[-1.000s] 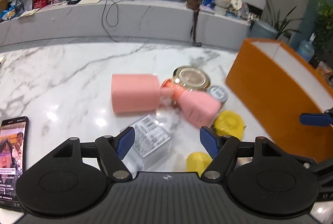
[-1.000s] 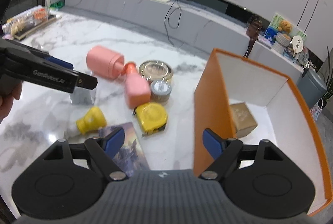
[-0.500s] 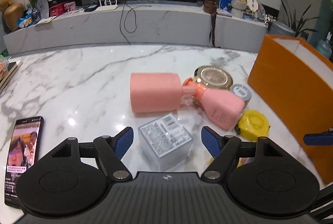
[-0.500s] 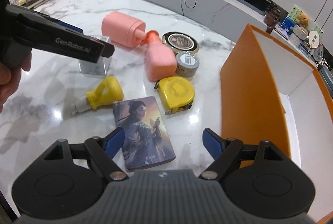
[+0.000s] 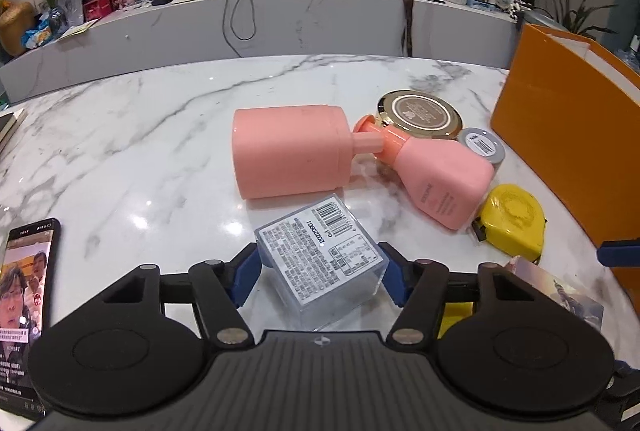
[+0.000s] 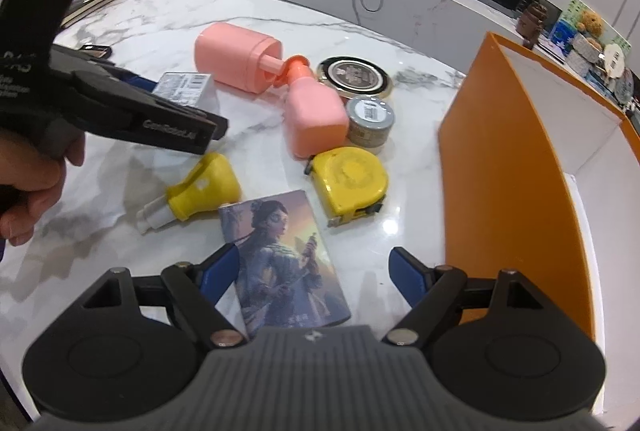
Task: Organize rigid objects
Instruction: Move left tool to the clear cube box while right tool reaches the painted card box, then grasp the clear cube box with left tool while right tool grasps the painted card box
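A clear plastic box [image 5: 320, 255] with a barcode label sits on the marble table [image 5: 140, 151], right between my left gripper's [image 5: 320, 271] blue pads. Its jaws are closing and both pads touch the box's sides. Beyond it lie a pink cylinder bottle [image 5: 288, 151], a pink pump bottle [image 5: 440, 179], a gold-lidded tin [image 5: 420, 111], a small grey tin [image 5: 480, 147] and a yellow tape measure [image 5: 512, 219]. My right gripper [image 6: 314, 267] hangs open just above a picture card [image 6: 280, 251]. A yellow bulb-shaped piece [image 6: 204, 187] lies left of the card.
An open orange box [image 6: 500, 171] with a white inside stands at the right edge of the table. A phone [image 5: 24, 291] with a lit screen lies at the near left. A long grey counter [image 5: 280, 19] runs behind the table.
My left gripper's jaws have narrowed from wide apart onto the clear box. The right gripper has sunk toward the picture card, still open.
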Available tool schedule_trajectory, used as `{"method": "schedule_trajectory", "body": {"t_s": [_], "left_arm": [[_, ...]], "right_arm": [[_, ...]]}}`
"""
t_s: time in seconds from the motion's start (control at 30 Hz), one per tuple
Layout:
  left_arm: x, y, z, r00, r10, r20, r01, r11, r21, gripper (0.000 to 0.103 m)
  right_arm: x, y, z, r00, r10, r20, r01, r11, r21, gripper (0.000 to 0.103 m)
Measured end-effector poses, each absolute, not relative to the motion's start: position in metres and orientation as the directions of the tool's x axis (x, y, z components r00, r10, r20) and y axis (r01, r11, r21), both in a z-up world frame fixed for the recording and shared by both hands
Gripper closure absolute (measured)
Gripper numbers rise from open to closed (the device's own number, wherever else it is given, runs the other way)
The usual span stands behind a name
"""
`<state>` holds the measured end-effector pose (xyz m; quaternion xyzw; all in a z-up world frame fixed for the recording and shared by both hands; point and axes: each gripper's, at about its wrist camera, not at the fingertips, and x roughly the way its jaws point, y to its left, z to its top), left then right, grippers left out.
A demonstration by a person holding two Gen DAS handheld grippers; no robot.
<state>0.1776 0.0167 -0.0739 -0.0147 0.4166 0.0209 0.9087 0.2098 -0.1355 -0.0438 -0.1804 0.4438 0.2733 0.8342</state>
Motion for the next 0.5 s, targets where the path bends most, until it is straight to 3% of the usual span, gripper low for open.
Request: {"method": "schedule_trajectory", "body": {"t_s": [0.2,0.33,0.5], "left_arm": [[0.173,0.016,-0.073,0.648,-0.019,-0.761,0.005,1.000,-0.020,0.031],[0.170,0.011,-0.073,0.642,-0.040,-0.766,0.039,0.999,-0.020,0.031],[0.164,0.006,-0.073,0.641,-0.050,-0.766,0.069,0.998,-0.007,0.031]], "right_arm": [[0.208,-0.127,-0.051,0.434,0.287,-0.854,-0.640,0.765,-0.068,0.025],[0.209,-0.124,-0.059,0.406,0.290,-0.867,-0.655,0.754,-0.054,0.038],[0.208,-0.122,-0.061,0.395,0.291,-0.871,-0.648,0.761,-0.039,0.038]]}}
